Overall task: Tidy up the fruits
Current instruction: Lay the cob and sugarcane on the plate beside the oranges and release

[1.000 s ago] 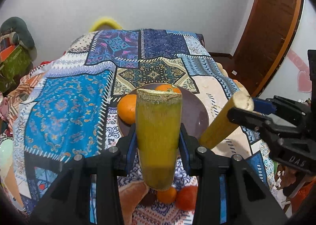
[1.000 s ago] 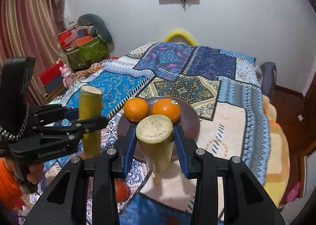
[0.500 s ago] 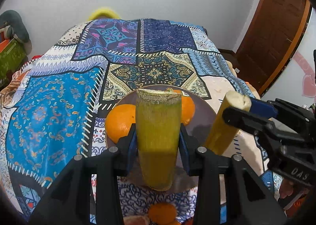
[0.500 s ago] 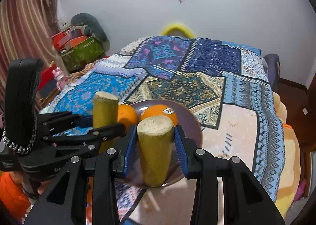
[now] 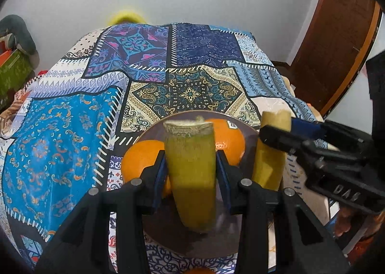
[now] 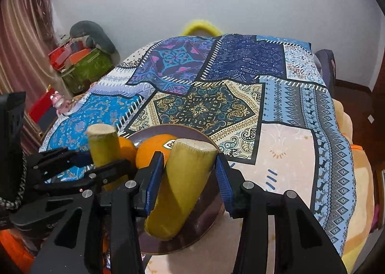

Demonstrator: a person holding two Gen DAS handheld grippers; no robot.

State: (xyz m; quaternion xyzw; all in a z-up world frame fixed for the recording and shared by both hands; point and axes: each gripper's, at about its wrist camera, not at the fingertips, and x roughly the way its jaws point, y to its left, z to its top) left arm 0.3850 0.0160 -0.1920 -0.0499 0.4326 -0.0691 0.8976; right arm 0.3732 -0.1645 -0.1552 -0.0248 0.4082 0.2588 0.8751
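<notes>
Left wrist view: at lower centre, a green-yellow cane piece (image 5: 191, 173) clamped upright in the left gripper (image 5: 191, 175), low over the brown plate (image 5: 168, 238); two oranges (image 5: 142, 161) just behind on that plate. At right, a second cane piece (image 5: 270, 153) pinched by the right gripper (image 5: 276, 139). Right wrist view: tilted yellow cane piece (image 6: 182, 187) gripped at centre above the plate rim (image 6: 204, 228), patchwork cloth (image 6: 216, 96) beneath and beyond.
</notes>
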